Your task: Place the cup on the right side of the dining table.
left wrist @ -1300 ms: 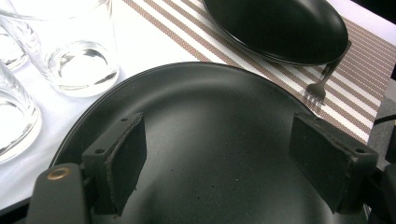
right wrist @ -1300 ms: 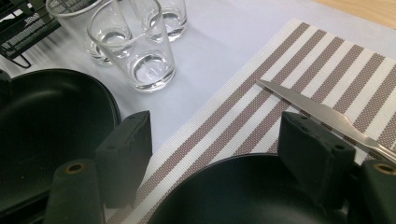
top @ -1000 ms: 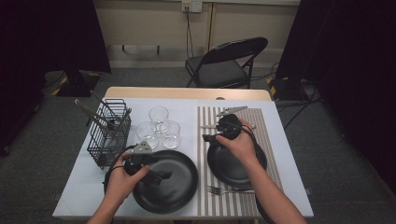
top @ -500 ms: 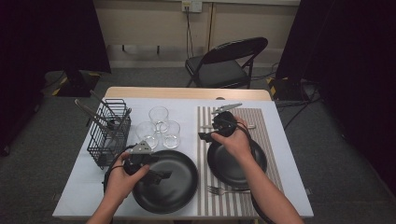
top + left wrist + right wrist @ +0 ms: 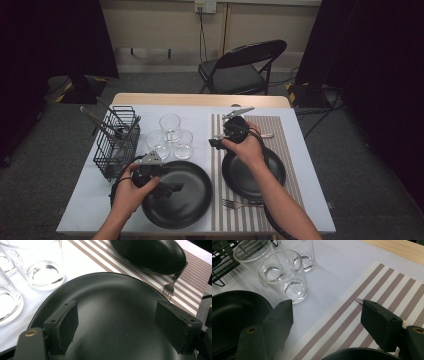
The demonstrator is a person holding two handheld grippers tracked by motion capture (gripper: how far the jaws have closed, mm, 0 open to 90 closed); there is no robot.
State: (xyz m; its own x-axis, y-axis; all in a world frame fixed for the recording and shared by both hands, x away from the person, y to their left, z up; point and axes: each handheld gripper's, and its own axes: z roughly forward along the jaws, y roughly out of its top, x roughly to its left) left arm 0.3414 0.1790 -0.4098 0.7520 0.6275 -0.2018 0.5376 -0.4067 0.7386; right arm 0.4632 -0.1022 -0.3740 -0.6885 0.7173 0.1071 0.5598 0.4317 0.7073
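Hovering wide-open left gripper (image 5: 117, 332) over glossy round black plate (image 5: 112, 305), right gripper (image 5: 327, 325) gaping, empty.

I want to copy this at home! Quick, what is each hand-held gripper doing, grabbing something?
Left hand-held gripper: open, empty, over the big black plate.
Right hand-held gripper: open, empty, above the striped placemat.

Your desk (image 5: 200, 112) is evenly lit from above while the surroundings stay dark; close-up glasses (image 5: 37, 265) glare softly.
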